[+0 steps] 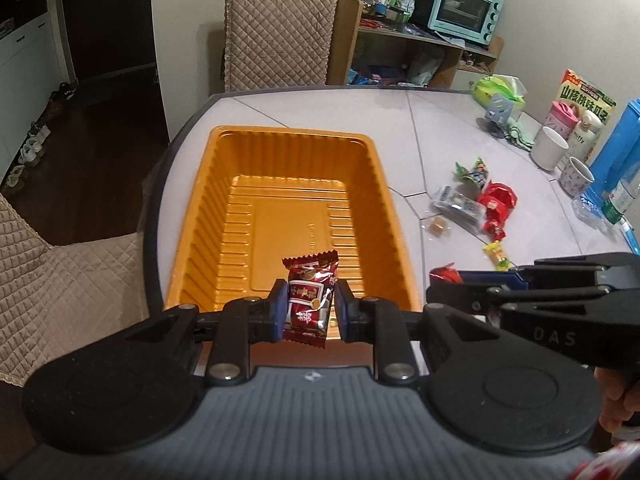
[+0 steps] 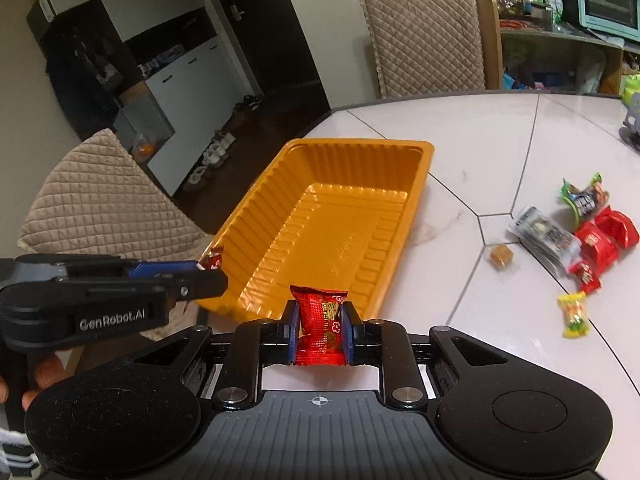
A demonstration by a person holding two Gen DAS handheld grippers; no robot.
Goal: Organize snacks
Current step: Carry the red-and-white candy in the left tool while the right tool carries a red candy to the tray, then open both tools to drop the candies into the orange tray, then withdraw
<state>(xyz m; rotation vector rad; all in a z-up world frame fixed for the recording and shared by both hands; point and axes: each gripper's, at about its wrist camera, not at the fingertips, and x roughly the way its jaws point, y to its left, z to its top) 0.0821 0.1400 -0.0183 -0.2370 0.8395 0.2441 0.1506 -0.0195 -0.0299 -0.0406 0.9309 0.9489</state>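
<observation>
— Snacks are gripped in both claws: a dark red packet (image 1: 310,300) is pinched upright in the left gripper (image 1: 310,312), a bright red packet (image 2: 322,326) in the right gripper (image 2: 322,336).

— And the orange tray (image 1: 394,216)?

— It is seen lying ahead of both, long axis running away, seemingly empty. The left packet appears nearer, roughly over the near rim; loose snacks (image 1: 480,204) are left to the right.
</observation>
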